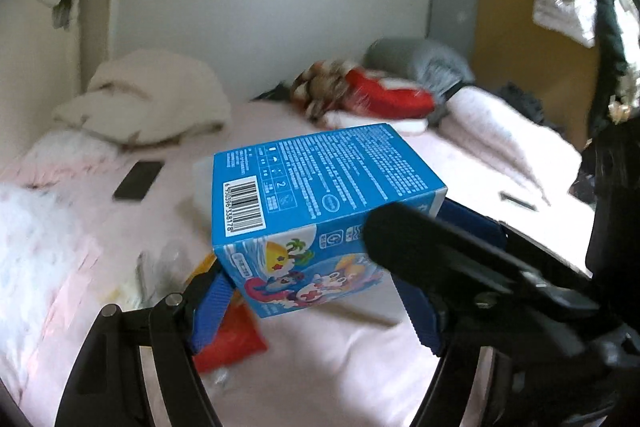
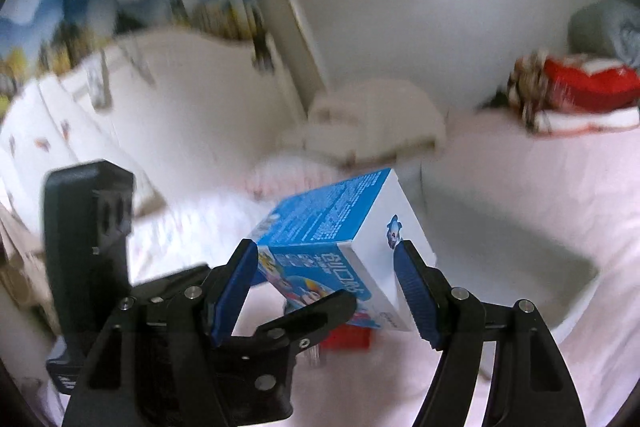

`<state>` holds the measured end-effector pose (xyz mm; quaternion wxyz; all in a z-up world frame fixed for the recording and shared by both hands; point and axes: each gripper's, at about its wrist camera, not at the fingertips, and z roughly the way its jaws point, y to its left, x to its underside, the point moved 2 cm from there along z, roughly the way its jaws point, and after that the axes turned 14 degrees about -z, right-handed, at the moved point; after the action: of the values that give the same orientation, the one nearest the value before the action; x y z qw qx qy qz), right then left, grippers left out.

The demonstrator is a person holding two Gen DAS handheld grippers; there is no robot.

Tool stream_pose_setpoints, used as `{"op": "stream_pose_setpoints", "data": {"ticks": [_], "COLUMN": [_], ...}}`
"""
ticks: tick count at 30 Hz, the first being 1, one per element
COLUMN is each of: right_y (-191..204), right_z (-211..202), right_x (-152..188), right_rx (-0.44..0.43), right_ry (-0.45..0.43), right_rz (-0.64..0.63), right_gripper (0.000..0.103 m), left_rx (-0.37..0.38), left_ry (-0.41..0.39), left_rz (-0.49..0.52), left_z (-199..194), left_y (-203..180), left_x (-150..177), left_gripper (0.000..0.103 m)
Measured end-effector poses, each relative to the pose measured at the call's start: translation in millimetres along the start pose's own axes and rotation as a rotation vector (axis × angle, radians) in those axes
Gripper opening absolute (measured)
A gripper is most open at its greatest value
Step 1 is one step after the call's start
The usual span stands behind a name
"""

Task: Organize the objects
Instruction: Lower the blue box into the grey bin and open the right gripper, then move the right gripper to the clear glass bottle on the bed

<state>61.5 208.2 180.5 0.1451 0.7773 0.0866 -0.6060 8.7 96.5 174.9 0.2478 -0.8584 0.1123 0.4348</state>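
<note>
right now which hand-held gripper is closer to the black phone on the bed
Left. The left hand-held gripper grips the blue box with the black phone to its left; the right hand-held gripper grips the box's far side.

glossy cardboard box [image 1: 320, 195]; matt cloth bedsheet [image 1: 340, 355]

Motion blur is smearing the folded bedding [image 2: 372, 123]; the blue box [image 1: 320, 211] is hiding most of a red packet [image 1: 232, 341] beneath it.

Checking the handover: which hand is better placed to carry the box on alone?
Left, probably. The box sits level, deep between the left tongs; the right tongs pinch it only at their tips, and it looks tilted there.
</note>
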Motion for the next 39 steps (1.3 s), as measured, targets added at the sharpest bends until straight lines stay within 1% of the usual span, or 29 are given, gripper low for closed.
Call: {"op": "stream_pose_setpoints", "data": {"ticks": [3,5,6,7,8,9,11,12,13,15,16,18,20,22,27,31,35,37,39], "right_y": [-4.6,-6.0,-6.5,-5.8,-6.2,-7.3,-11.3,-14.5,-17.8,-27.4,-32.3,-45.7,-58.3,-66.7,-74.7,-77.5,-84.6,-90.1,-96.2], "right_z": [-16.0,-21.3,-22.5,-23.1,-21.7,-21.2,-21.5,-24.3,-24.9,-21.9,-21.1,-22.8,-23.1,-22.1,-20.3,-15.6,-5.1,-1.5,3.3], "right_x": [-10.3,-12.6,-13.7,-16.0,-15.1,-15.4,-15.3,-14.6,-13.4,-9.0,-6.9,-1.6,-1.9,-2.5,-1.1,4.8,13.4,18.1,25.4], "right_rx": [0.044,0.067,0.076,0.062,0.021,0.007,0.038,0.061,0.086,0.135,0.157,0.193,0.202,0.208,0.229,0.245,0.304,0.322,0.331], "right_ry": [-0.078,-0.103,-0.11,-0.114,-0.114,-0.114,-0.125,-0.14,-0.138,-0.101,-0.086,-0.08,-0.084,-0.09,-0.078,-0.028,0.061,0.098,0.146], "right_rz": [0.004,0.009,0.009,0.01,0.019,0.038,0.057,0.058,0.054,0.03,0.025,0.057,0.121,0.151,0.152,0.154,0.167,0.183,0.213], "right_gripper": [0.071,0.071,0.071,0.066,0.056,0.053,0.051,0.05,0.05,0.05,0.05,0.05,0.05,0.05,0.051,0.051,0.05,0.049,0.048], "left_rx": [0.065,0.08,0.1,0.128,0.15,0.163,0.182,0.179,0.164,0.111,0.102,0.093,0.077,0.055,0.048,0.041,0.033,0.035,0.006], "left_ry": [0.014,0.014,0.021,0.034,0.053,0.075,0.088,0.094,0.092,0.078,0.078,0.081,0.09,0.083,0.086,0.131,0.194,0.213,0.235], "left_rz": [0.003,0.004,0.003,0.006,0.008,0.013,0.022,0.026,0.03,0.039,0.038,0.021,0.015,0.019,0.008,0.001,-0.017,-0.01,0.022], "left_z": [9.9,16.6,22.1,26.6,30.5,36.8,49.1,57.5,62.2,72.2,73.8,75.6,76.1,75.0,73.2,76.3,84.4,85.4,88.1], "left_y": [-6.7,-9.2,-10.4,-12.5,-14.7,-18.8,-25.7,-29.8,-30.9,-28.5,-26.5,-21.3,-17.0,-15.5,-14.2,-14.7,-15.8,-18.8,-22.7], "left_x": [-12.0,-16.9,-19.3,-20.2,-19.8,-19.4,-18.0,-17.8,-16.7,-17.0,-15.9,-13.5,-10.9,-11.4,-11.9,-8.4,-5.0,-3.2,-1.0], "left_gripper": [0.076,0.076,0.071,0.052,0.044,0.044,0.044,0.044,0.044,0.044,0.044,0.043,0.042,0.042,0.042,0.042,0.042,0.042,0.04]}}
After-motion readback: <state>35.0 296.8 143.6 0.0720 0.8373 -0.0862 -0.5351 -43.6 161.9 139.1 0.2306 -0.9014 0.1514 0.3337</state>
